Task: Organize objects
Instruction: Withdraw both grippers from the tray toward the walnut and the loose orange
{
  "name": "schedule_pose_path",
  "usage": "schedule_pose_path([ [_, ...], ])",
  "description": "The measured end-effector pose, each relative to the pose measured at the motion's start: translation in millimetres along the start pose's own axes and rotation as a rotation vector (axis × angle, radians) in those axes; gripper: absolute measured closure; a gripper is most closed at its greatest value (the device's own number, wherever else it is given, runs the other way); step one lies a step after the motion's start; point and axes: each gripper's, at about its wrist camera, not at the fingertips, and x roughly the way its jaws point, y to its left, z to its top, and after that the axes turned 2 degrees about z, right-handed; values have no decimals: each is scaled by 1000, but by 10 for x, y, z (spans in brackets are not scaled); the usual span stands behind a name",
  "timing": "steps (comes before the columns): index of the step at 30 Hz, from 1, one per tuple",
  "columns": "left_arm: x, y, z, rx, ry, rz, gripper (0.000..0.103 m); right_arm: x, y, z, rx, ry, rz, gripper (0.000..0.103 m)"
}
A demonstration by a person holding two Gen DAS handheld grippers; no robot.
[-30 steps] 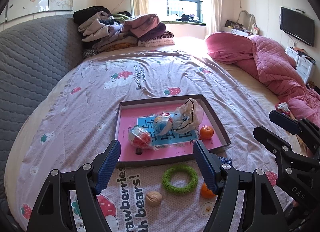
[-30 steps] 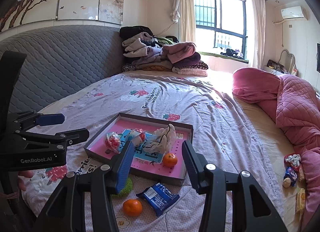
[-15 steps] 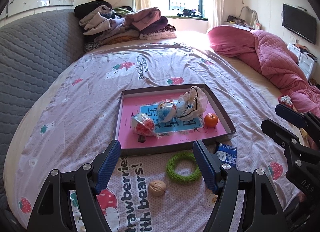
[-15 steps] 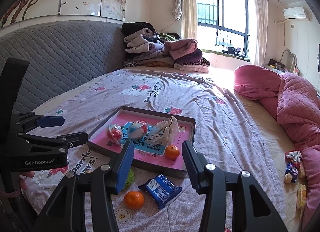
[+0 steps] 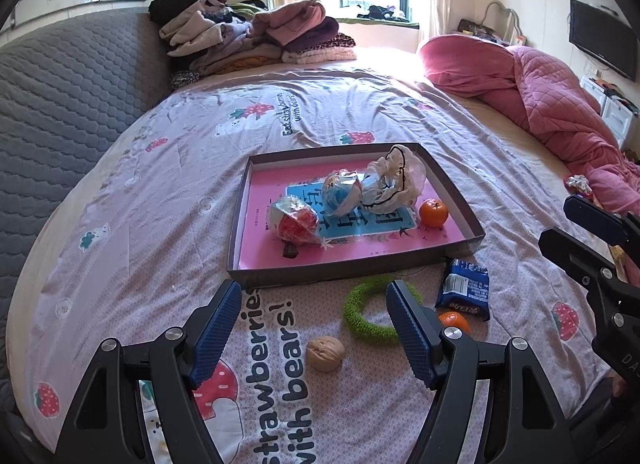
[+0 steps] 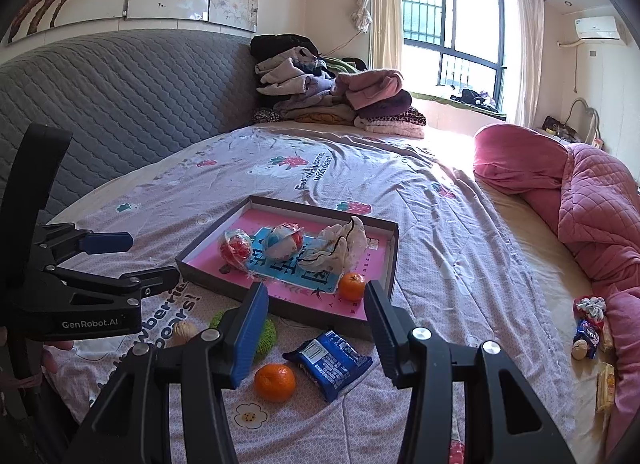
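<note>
A shallow pink-lined tray (image 5: 256,264) (image 6: 390,248) lies on the bed and holds two wrapped balls (image 5: 294,220), a crumpled white bag (image 5: 394,184) and an orange (image 5: 433,212) (image 6: 352,286). On the sheet in front of the tray lie a green ring (image 5: 360,314) (image 6: 266,334), a walnut (image 5: 325,353) (image 6: 183,332), a second orange (image 5: 454,321) (image 6: 275,382) and a blue snack packet (image 5: 464,289) (image 6: 329,358). My left gripper (image 5: 314,328) is open and empty above the walnut and ring. My right gripper (image 6: 316,324) is open and empty above the packet.
A grey quilted headboard (image 5: 60,104) runs along the left. Folded clothes (image 5: 256,38) are piled at the far end. A pink quilt (image 5: 552,104) lies on the right, with small wrapped items (image 6: 588,328) beside it.
Both grippers have pulled back and risen slightly, so the tray and loose items sit higher in view and the snack packet and second orange now show in the left view. Both stay open.
</note>
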Motion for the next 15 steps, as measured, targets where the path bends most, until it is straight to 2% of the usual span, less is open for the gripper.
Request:
schedule_pose_path([
  [15, 58, 5, -182, 9, 24, 5, 27, 98, 119, -135, -15, 44, 4, 53],
])
